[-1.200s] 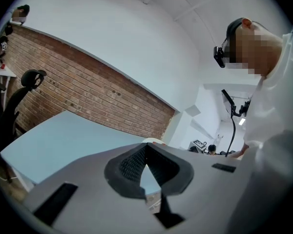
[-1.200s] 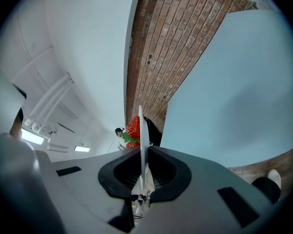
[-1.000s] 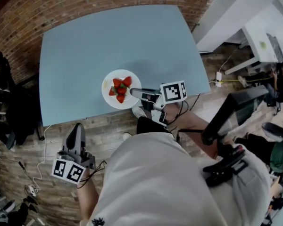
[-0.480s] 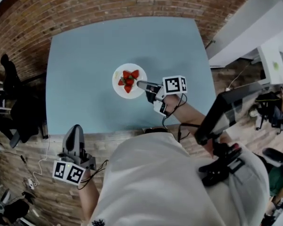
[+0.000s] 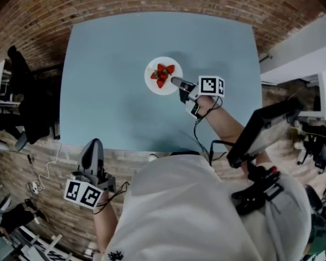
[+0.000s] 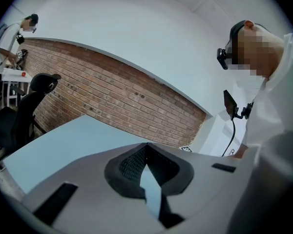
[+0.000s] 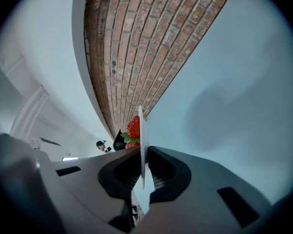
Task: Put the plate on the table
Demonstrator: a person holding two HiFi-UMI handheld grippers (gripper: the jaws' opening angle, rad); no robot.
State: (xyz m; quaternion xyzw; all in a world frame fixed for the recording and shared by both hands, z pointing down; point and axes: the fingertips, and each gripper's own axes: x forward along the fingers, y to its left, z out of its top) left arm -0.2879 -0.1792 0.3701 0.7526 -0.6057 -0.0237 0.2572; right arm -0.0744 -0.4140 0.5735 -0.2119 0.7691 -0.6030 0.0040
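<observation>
The round white plate sits over the middle of the light blue table, as we see it from the head view. It is a shallow, plain dish with a thin rim. It carries a small heap of red strawberries with green leaves, piled around its centre and a little toward 1 o'clock. We cannot tell whether its underside touches the tabletop or hangs just above it.

Our right gripper reaches in from 4 o'clock and is clamped on the plate's rim at that side. In the right gripper view the plate shows edge-on as a thin white line. The dark pads of the right gripper press on it from both faces, and the strawberries rise just past the jaws. The table fills the side of that view beyond the plate.

Our left gripper is well apart from the plate, off the table's near edge at about 7 o'clock and over the red brick floor. In its own view the left gripper has its jaw tips together with nothing between them, and it points across the table at a red brick wall.
</observation>
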